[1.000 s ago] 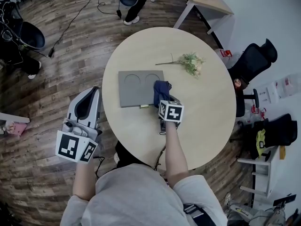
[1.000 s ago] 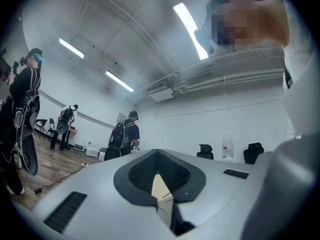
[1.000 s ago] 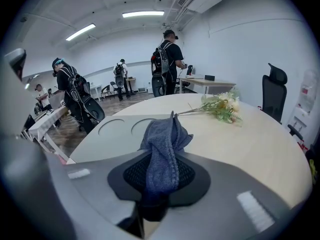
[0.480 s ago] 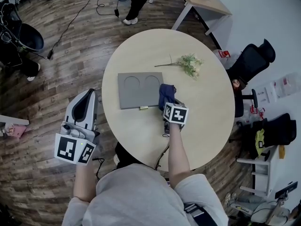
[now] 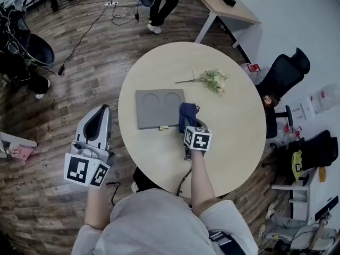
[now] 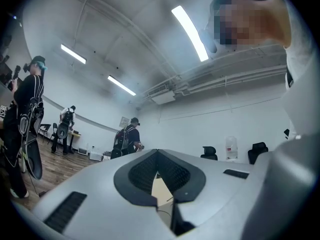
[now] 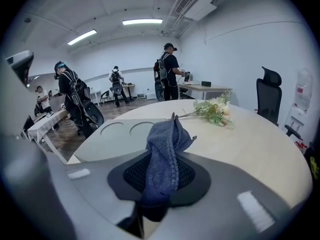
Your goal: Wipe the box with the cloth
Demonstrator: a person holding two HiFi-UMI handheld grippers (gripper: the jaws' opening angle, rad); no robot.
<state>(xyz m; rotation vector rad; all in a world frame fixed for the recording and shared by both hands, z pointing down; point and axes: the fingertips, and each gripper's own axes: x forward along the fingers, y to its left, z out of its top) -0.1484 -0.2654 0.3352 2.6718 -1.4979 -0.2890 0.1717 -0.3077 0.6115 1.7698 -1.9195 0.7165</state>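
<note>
The flat grey box with two round recesses lies left of centre on the round table. My right gripper is shut on a dark blue cloth, which hangs at the box's right edge, partly over the table. In the right gripper view the cloth stands bunched up between the jaws of that gripper, with the box beyond it on the left. My left gripper is held off the table's left side above the floor; its jaws meet at the tip with nothing in them.
A sprig of artificial flowers lies on the table behind the box. A black office chair stands to the right and a desk at the back. People stand about the room, and cables trail on the wooden floor.
My right gripper has carried the cloth rightwards from over the box's right part to its right edge. The left gripper has stayed beside the table.
</note>
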